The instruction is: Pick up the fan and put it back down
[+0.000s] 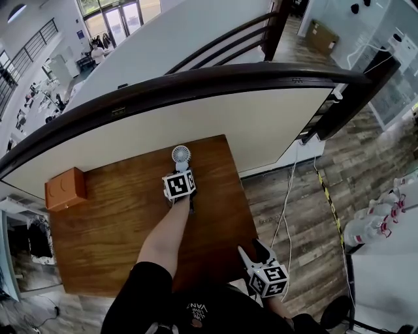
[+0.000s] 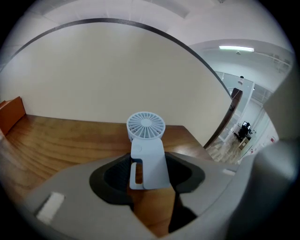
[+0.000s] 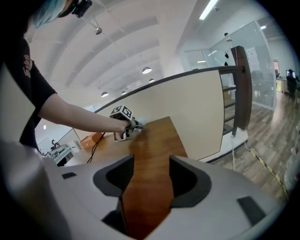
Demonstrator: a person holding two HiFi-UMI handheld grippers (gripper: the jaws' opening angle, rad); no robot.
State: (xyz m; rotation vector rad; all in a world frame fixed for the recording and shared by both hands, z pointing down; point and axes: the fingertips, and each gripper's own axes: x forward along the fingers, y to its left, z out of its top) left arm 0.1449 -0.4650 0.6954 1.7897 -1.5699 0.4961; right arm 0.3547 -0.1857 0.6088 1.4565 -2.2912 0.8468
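Pale blue plastic fan, round ribbed grille, handle pinched between left gripper jaws. Right gripper jaws spread, empty. Glossy brown wooden table; curved cream wall behind.

No legible txt anywhere.

**Location: open-plan office and lab floor in a commercial building.**

Identifying features: a curved cream partition capped by a dark rail backs the wooden tabletop. Wood-plank flooring runs outside it, with yellow-and-black hazard tape near white cables. Glass partitions and glazed doors divide the further rooms. A strip light and round fittings are set in a white ribbed ceiling. Distant workstations carry equipment (too small to identify). Spray bottles stand on a white surface.
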